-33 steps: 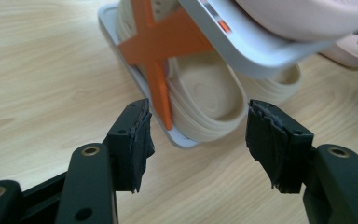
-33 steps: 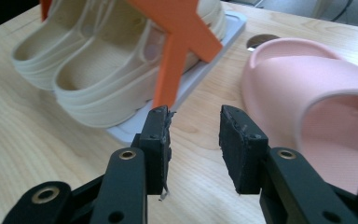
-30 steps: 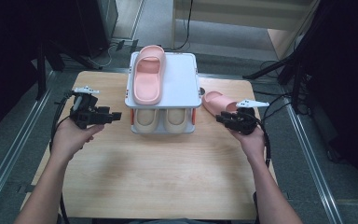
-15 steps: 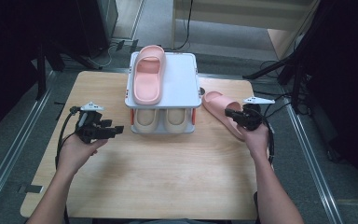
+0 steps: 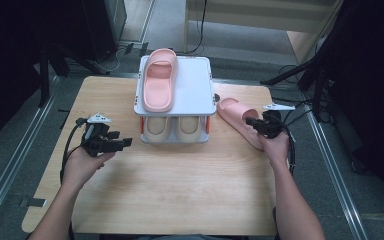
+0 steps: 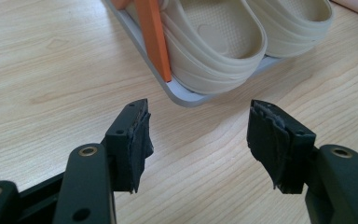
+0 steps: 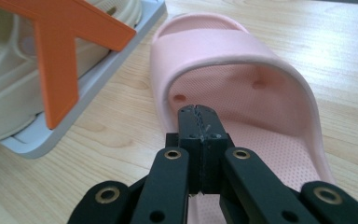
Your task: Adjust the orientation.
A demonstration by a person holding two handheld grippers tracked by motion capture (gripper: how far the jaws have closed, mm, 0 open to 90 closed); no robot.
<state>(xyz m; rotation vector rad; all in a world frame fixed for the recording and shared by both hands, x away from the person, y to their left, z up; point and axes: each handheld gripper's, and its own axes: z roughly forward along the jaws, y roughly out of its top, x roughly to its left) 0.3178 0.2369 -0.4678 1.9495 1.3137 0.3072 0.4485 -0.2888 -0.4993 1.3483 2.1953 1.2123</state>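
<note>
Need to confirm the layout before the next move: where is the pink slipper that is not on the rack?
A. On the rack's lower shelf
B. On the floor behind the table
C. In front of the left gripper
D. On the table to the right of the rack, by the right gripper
D: the loose pink slipper lies on the table right of the rack, with the right gripper at it.

Pink slipper (image 5: 237, 119) flat beside rack (image 5: 200, 85)
</note>
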